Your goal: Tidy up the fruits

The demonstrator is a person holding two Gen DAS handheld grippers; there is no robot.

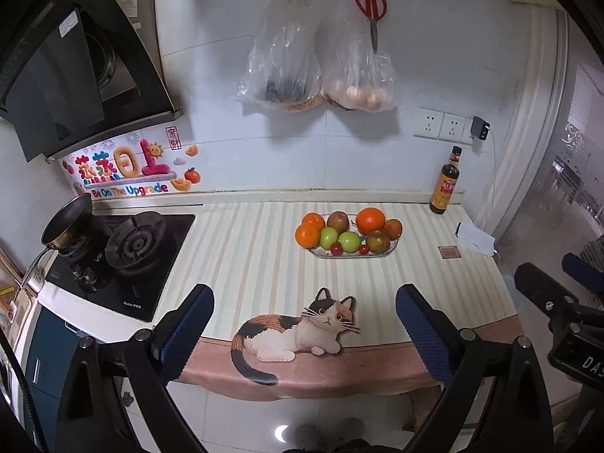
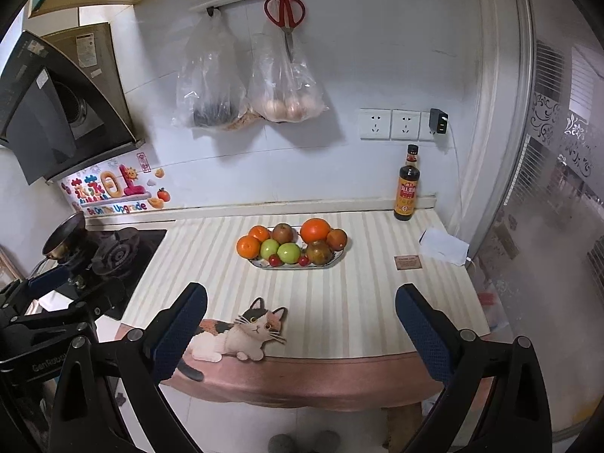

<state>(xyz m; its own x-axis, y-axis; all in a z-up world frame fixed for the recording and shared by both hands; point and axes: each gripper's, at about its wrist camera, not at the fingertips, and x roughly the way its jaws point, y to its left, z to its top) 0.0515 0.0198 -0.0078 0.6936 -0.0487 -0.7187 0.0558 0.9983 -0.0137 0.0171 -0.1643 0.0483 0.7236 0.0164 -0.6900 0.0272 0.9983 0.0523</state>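
Observation:
An oval plate (image 1: 321,253) (image 2: 260,264) on the striped counter holds oranges (image 1: 370,220) (image 2: 315,229), two green apples (image 1: 349,241) (image 2: 289,253), brownish fruits (image 1: 378,241) (image 2: 319,252) and small red tomatoes (image 1: 336,249) (image 2: 274,261). My left gripper (image 1: 305,321) hangs open over the counter's front edge, well short of the plate, with nothing between its blue pads. My right gripper (image 2: 301,321) is open too, at the same distance, holding nothing. The right gripper's body shows at the far right of the left wrist view (image 1: 558,302).
A cat-shaped mat (image 1: 298,330) (image 2: 241,334) lies at the front edge. A gas stove (image 1: 124,253) with a pan (image 1: 68,222) is at left. A dark sauce bottle (image 1: 447,181) (image 2: 408,185), a white packet (image 1: 475,238) and a small card (image 2: 407,262) sit at right. Bags and scissors (image 1: 372,7) hang on the wall.

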